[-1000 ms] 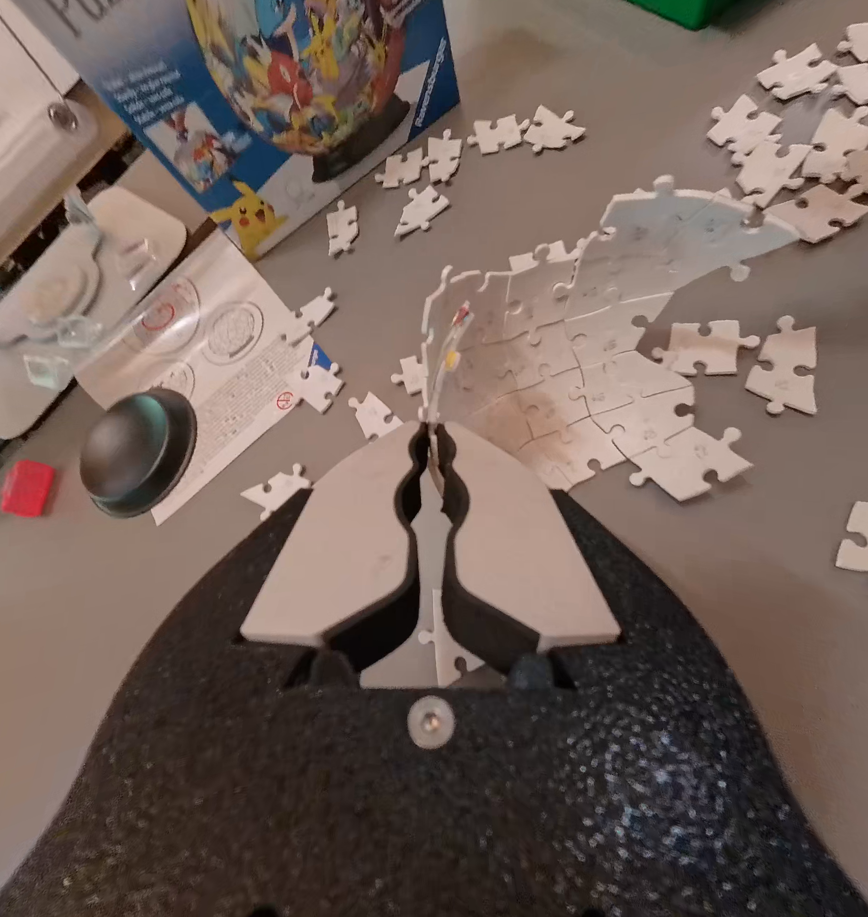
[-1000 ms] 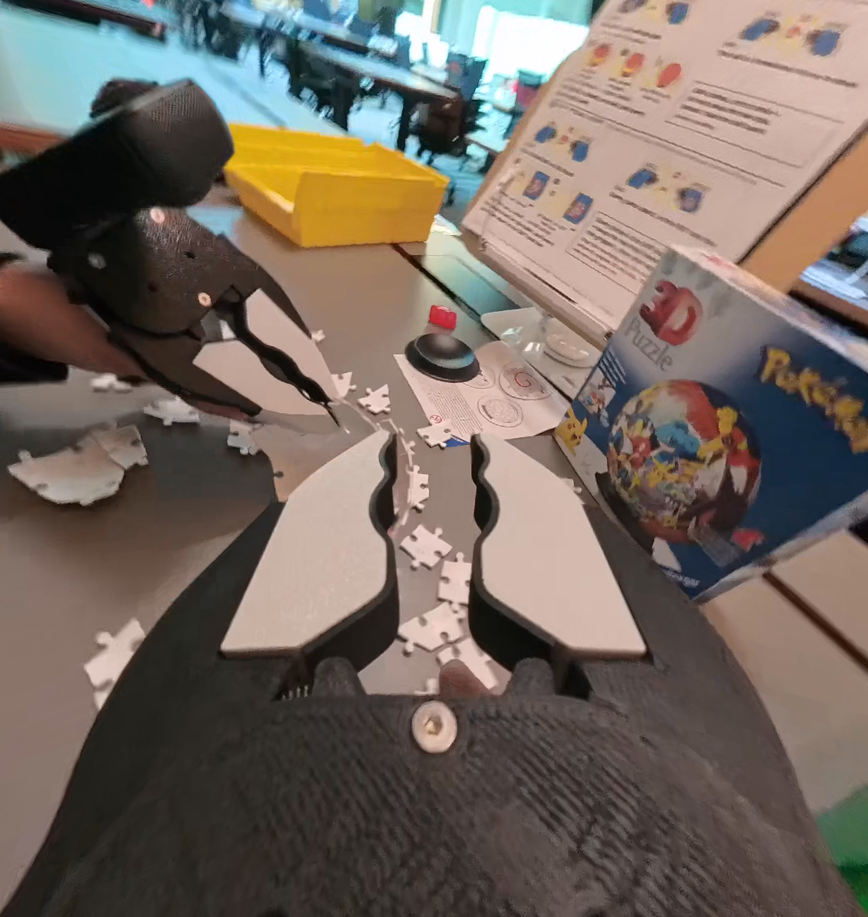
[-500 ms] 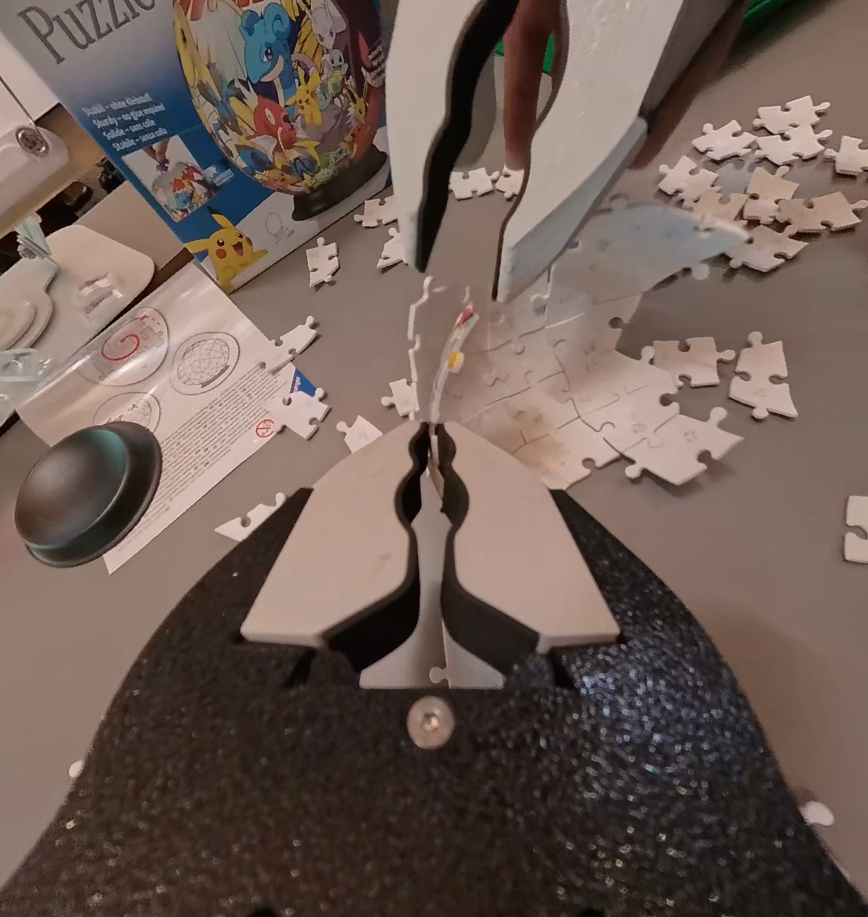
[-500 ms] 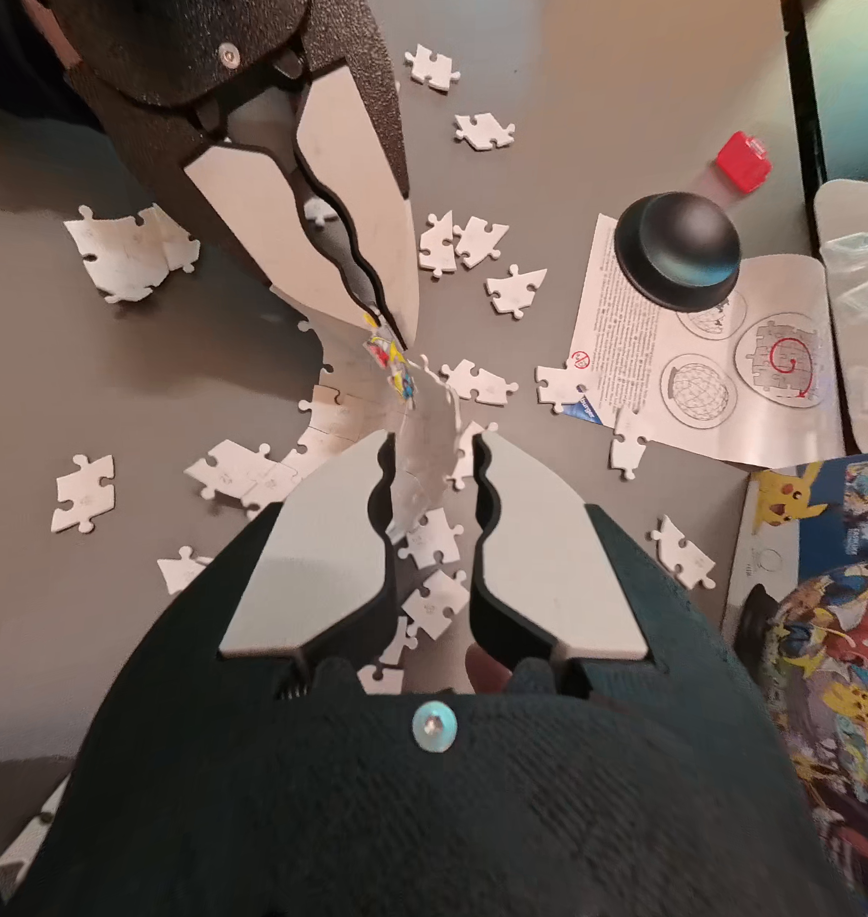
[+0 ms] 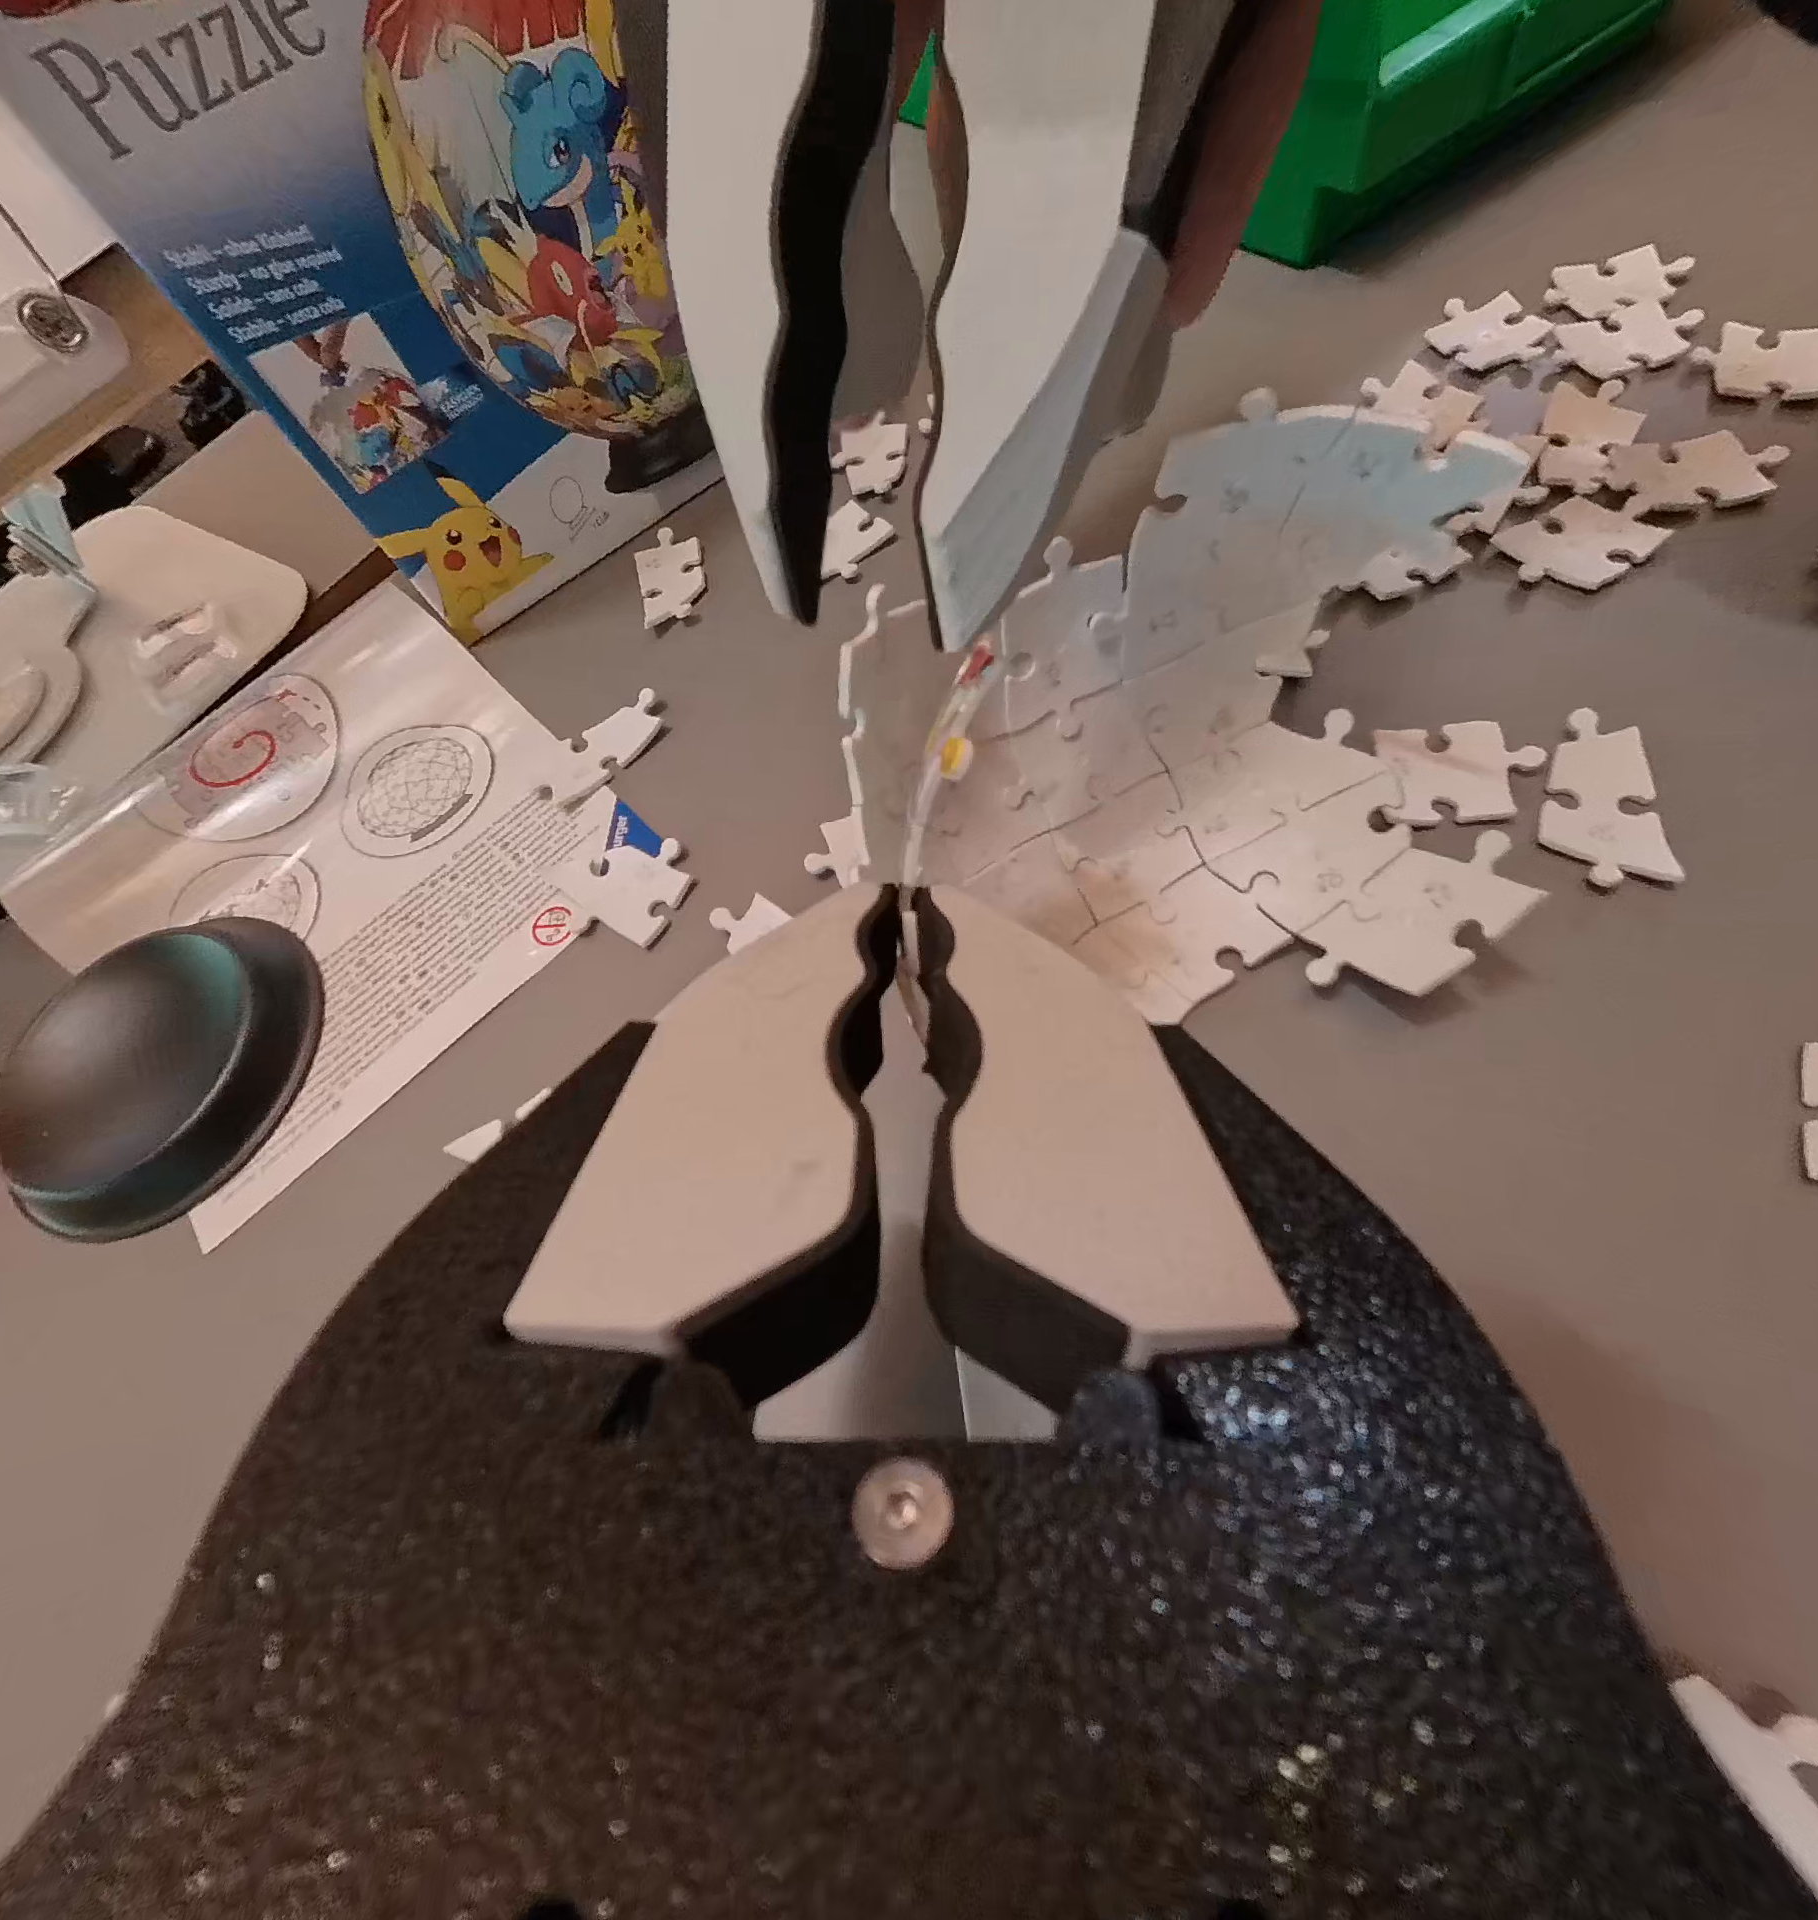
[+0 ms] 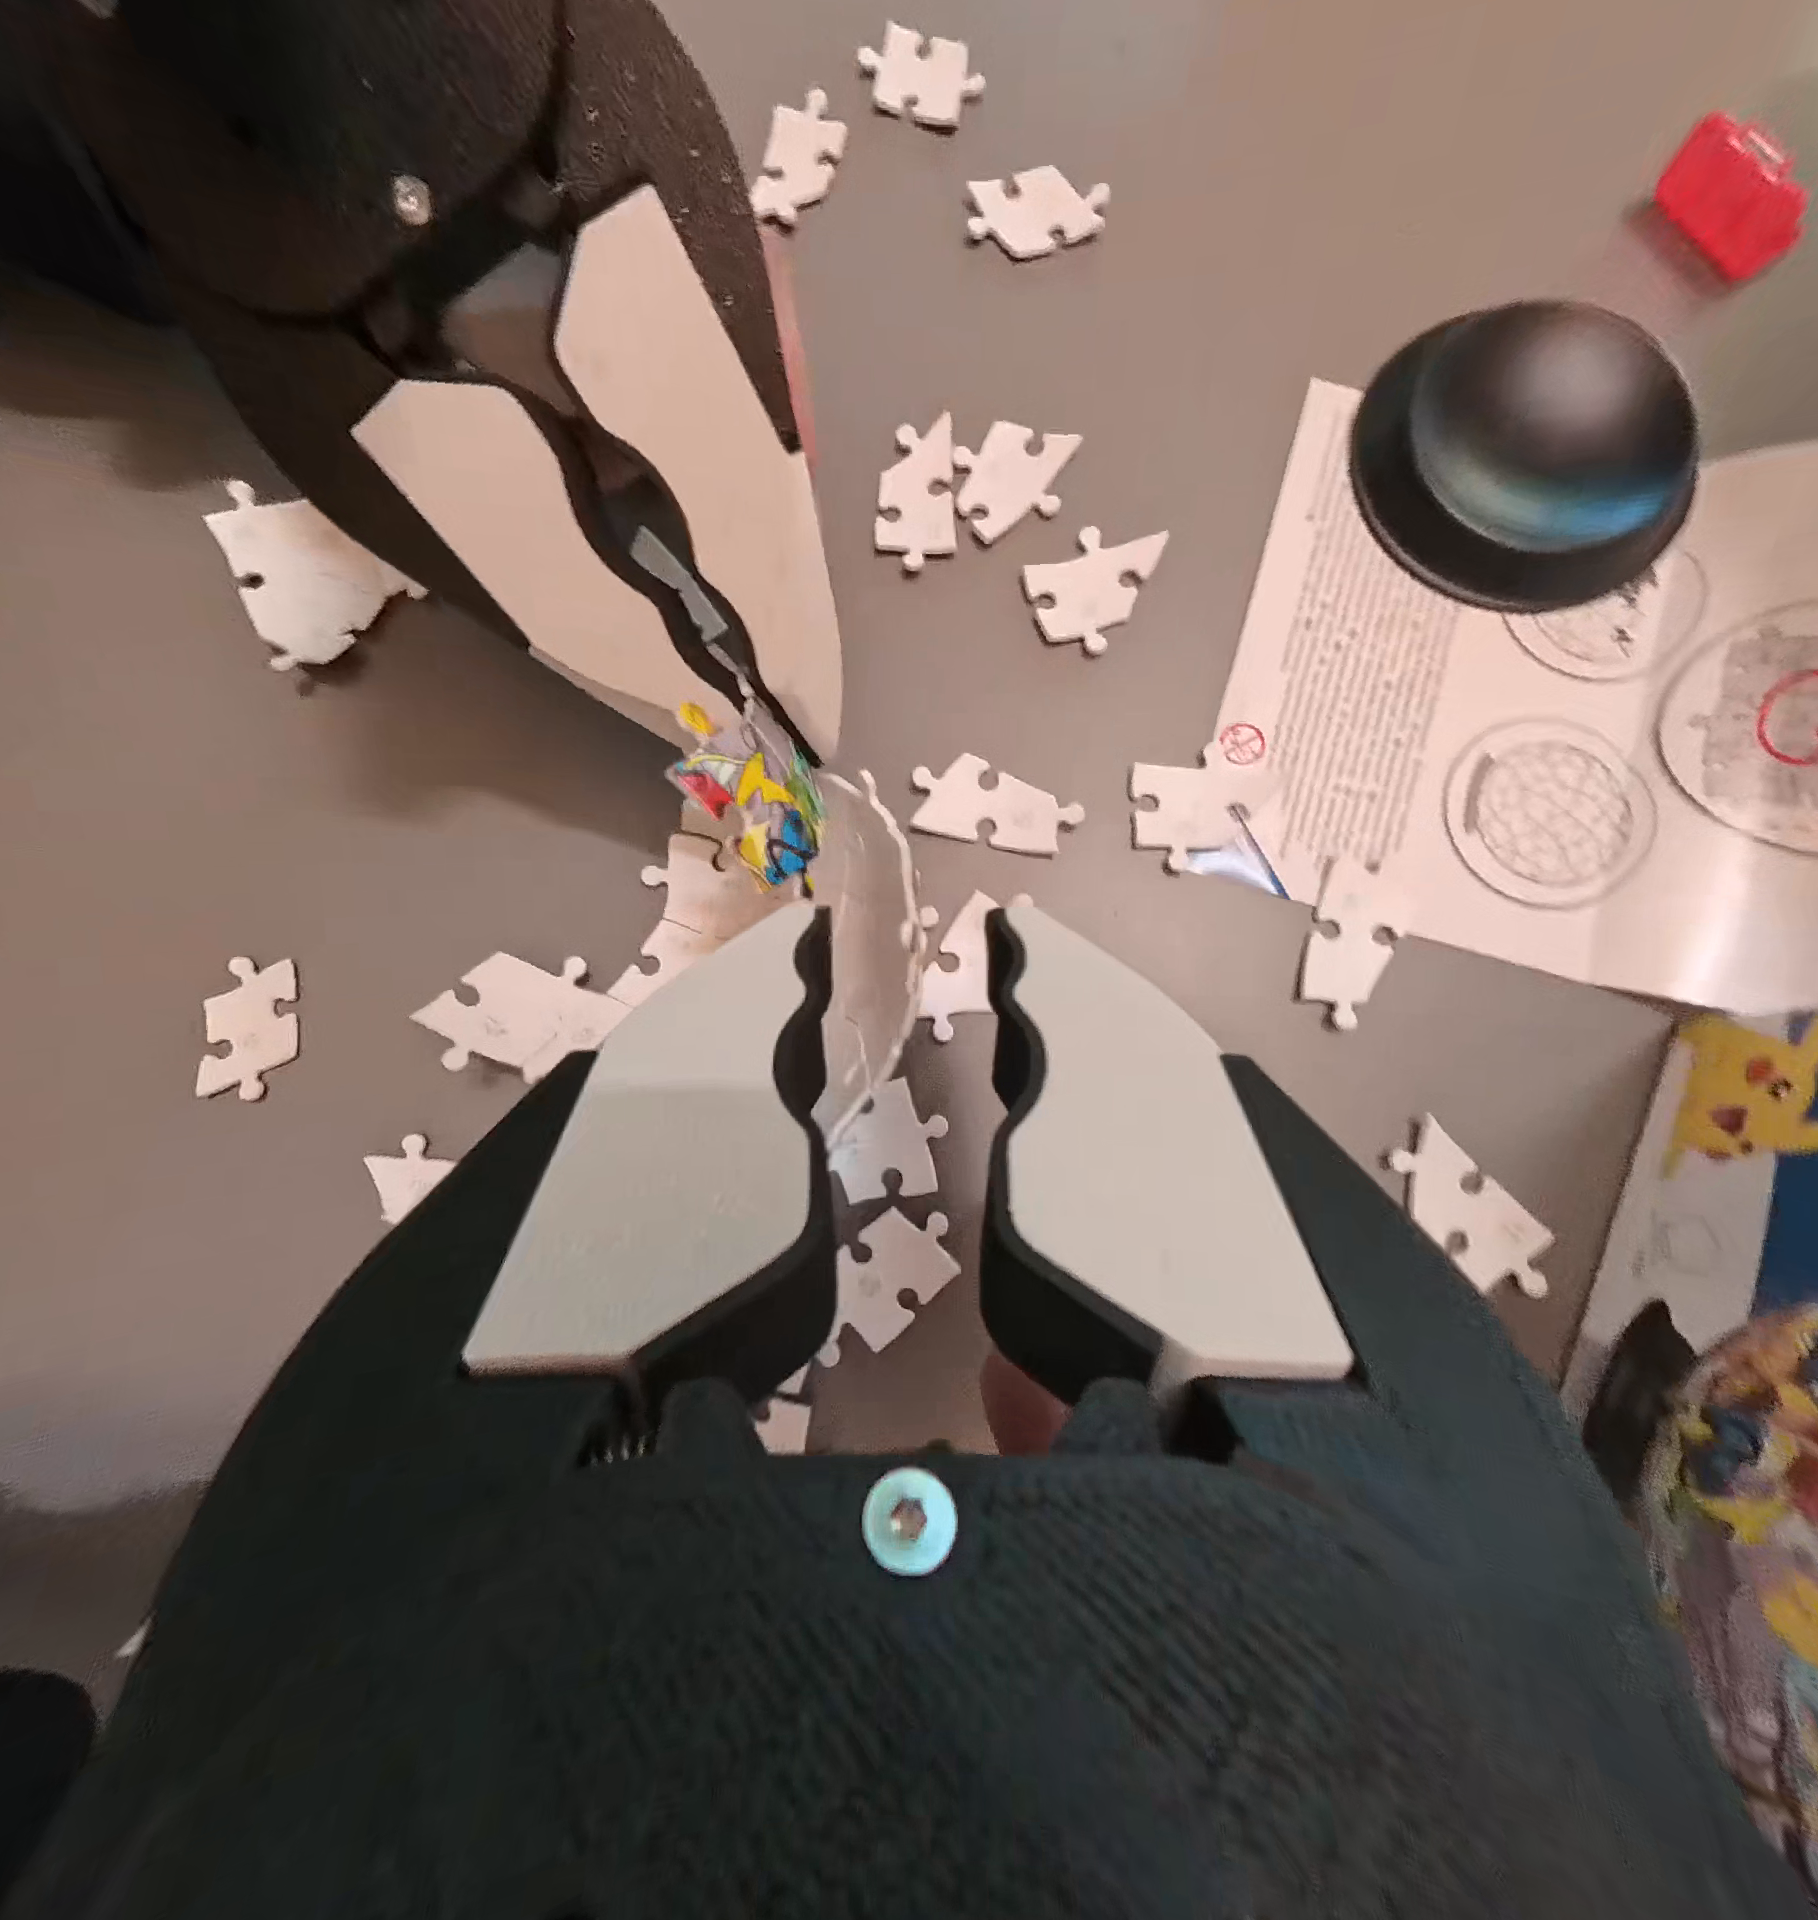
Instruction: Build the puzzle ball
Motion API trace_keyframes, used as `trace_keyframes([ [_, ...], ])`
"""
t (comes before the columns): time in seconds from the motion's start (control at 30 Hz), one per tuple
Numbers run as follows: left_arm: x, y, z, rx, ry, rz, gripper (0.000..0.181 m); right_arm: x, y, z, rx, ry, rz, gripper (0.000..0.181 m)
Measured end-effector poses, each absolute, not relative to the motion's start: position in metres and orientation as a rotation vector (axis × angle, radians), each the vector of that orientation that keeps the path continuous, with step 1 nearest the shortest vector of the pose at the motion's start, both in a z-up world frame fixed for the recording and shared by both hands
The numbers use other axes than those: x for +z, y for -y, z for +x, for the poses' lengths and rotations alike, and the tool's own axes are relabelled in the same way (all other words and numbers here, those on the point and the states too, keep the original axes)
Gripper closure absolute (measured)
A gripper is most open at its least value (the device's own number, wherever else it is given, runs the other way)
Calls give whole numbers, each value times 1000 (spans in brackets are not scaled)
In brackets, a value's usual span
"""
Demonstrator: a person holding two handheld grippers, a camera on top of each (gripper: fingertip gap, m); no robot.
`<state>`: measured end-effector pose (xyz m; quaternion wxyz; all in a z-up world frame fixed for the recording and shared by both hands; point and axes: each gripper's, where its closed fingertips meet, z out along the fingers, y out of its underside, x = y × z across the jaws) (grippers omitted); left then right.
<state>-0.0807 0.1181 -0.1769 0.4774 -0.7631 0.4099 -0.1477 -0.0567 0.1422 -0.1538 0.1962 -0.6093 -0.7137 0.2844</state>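
1. Grey table is strewn with loose white puzzle pieces, lying blank side up.
2. A curved, partly assembled shell section of the puzzle ball is gripped at its near edge by the left gripper, whose fingers are clenched on it; the section is held on edge, so that its coloured printed face is seen in the right wrist view.
3. The right gripper is held spread apart above the section's raised rim, and nothing is pinched by it; whether the rim is touched by either finger cannot be told.
4. A black dome-shaped stand is seen resting on the corner of a printed instruction sheet.
5. The puzzle box is stood beside the sheet, and a small red object lies beyond the stand.
6. A green bin is seen at the far edge.
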Motion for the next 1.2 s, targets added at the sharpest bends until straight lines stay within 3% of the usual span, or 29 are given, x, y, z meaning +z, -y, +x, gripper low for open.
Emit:
trace_keyframes([
  [0.23, -181, -124, -85, -489, -857, -1962, 179, -161, -140, -64, 779, 2098, -1713, 176],
  [0.4, -183, -126, -87, -618, -725, -2045, 177, -162, -141, -63, 796, 2067, -1722, 176],
  [0.53, -187, -128, -87, -606, -755, -2106, 161, -164, -139, -62, 808, 2067, -1724, 177],
  [0.67, -181, -128, -84, -566, -866, -2076, 174, -162, -138, -64, 811, 2059, -1724, 176],
  [0.77, -177, -125, -82, -531, -966, -2055, 159, -163, -135, -64, 819, 2067, -1728, 177],
  [0.97, -172, -121, -73, -476, -1117, -1987, 179, -167, -130, -66, 850, 2061, -1736, 178],
  [1.2, -176, -125, -73, -447, -1165, -2000, 178, -168, -130, -65, 860, 2046, -1735, 177],
])
